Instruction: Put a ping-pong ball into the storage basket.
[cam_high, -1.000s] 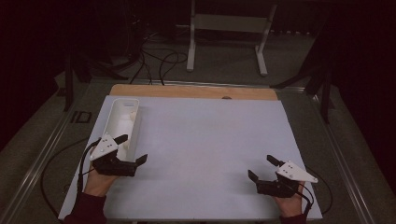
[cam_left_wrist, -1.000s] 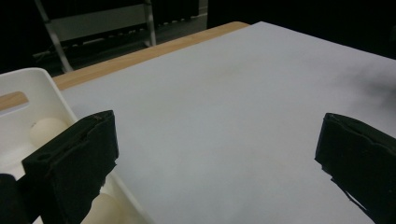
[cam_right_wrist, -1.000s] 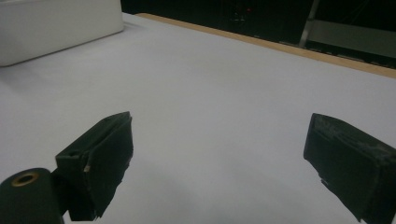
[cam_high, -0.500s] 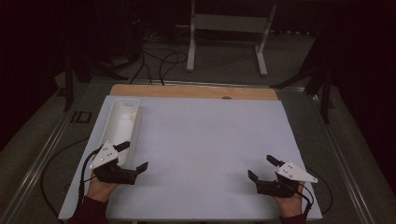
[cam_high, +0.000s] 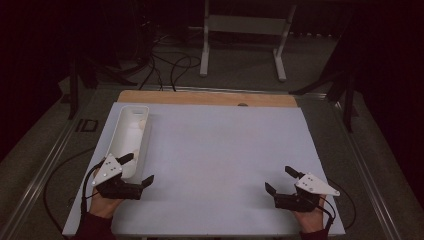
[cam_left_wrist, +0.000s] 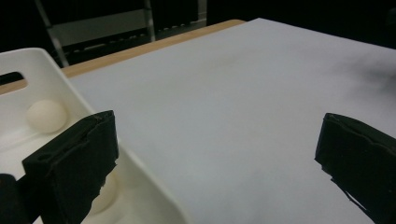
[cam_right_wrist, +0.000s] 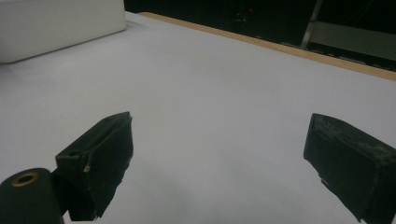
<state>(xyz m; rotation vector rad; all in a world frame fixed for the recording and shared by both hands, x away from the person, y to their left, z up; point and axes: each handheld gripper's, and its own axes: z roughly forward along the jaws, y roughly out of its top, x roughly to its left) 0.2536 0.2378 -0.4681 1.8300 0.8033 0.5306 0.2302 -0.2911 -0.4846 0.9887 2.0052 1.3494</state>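
The left gripper (cam_high: 136, 170) has drawn back toward the near left corner of the desk (cam_high: 220, 150), its fingers (cam_left_wrist: 74, 163) apart and empty beside the near end of the white tray (cam_high: 122, 125); the right gripper (cam_high: 280, 181) is unchanged, also spread. Two pale balls (cam_left_wrist: 45, 115) lie in the tray. White sheet covers the desk; dark room, metal stand (cam_high: 245, 25) behind.

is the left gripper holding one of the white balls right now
No, the left gripper has its jaws spread wide over bare table, while a white ball lies in the white tray beside it.
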